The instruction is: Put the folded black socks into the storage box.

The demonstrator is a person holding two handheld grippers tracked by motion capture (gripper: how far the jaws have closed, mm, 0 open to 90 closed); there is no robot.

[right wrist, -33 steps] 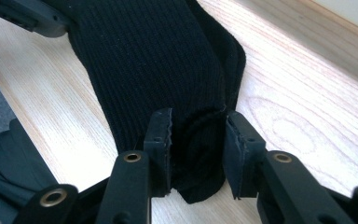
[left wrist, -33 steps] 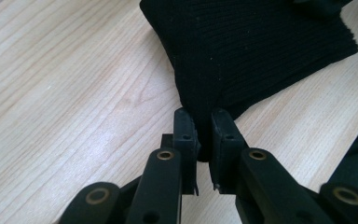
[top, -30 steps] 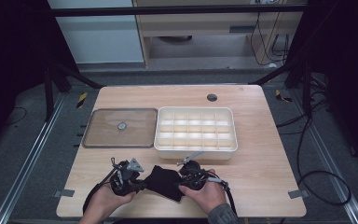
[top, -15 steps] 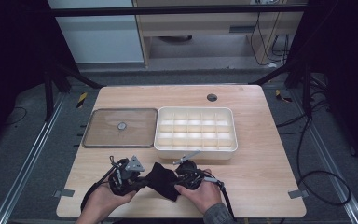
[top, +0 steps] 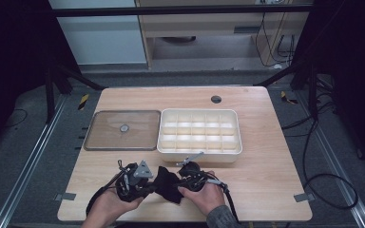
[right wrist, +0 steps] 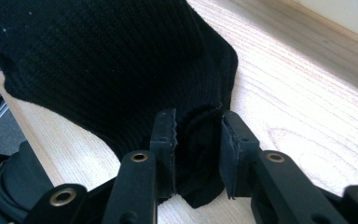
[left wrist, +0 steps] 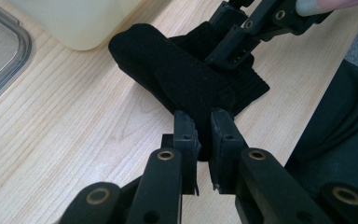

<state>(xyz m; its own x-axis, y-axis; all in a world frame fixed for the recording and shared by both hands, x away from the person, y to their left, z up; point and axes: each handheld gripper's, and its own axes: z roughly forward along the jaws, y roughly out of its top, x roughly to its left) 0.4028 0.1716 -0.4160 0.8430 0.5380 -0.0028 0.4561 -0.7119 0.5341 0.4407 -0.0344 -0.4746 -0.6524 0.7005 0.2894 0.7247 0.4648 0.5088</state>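
Light wood tabletop (top: pixel 266 156) with dark floor all around it, and near the front edge a black knitted cloth (top: pixel 168 184) is stretched between two handheld grippers. Left gripper (top: pixel 148 186) has its fingers (left wrist: pixel 185 135) clamped tight on one end of the cloth, fabric squeezed into a thin fold between them, you can see that really well in the left gripper view. Right gripper (top: pixel 184 179) has the other end, its fingers (right wrist: pixel 164 135) set a bit wider with a thicker bunch of knit (right wrist: pixel 121 60) packed between them, and they've just been closing in on it further. Cloth looks folded or rolled over itself in the middle, part of it resting on the wood, just in front of the cream compartment tray (top: pixel 199 153). That tray sits mid-table with its grid of small cells, and right beside it on the left is a clear flat lid (top: pixel 123 129) with a little round knob in the centre. Both hands (top: pixel 111 206) come in from the bottom edge, cables trailing off the grippers
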